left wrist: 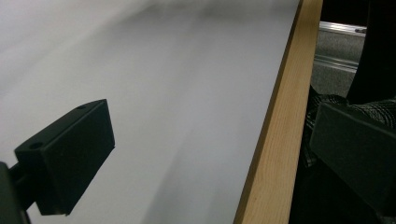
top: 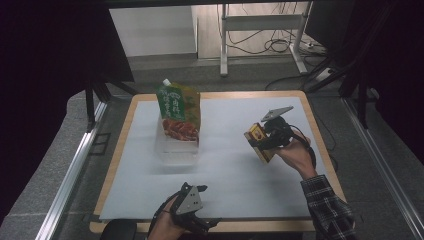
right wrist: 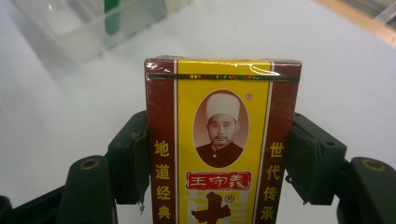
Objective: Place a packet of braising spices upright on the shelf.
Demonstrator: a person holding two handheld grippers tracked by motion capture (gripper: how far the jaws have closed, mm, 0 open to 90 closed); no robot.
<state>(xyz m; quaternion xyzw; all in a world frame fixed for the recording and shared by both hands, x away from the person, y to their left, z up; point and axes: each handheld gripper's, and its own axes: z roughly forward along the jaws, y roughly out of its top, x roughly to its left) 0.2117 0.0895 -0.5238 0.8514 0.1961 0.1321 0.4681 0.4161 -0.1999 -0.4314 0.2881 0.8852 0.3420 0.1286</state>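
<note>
A yellow and maroon box point(top: 259, 141) with Chinese print is lifted above the white table sheet at the right, with my right gripper point(top: 265, 140) shut on it. In the right gripper view the box point(right wrist: 222, 140) stands upright between the two black pads point(right wrist: 133, 158), which press on its long sides. A green and red stand-up pouch point(top: 178, 111) sits upright in a clear plastic bin point(top: 176, 150) at the middle left. My left gripper point(top: 202, 220) rests at the table's near edge, jaws wide apart with nothing between them; its left pad point(left wrist: 65, 158) hangs over the white sheet.
The white sheet point(top: 225, 170) covers a wooden table with a light rim point(left wrist: 275, 130). A metal rail point(top: 70, 175) runs along the left side. Table legs and cables point(top: 270, 40) lie on the floor beyond the far edge.
</note>
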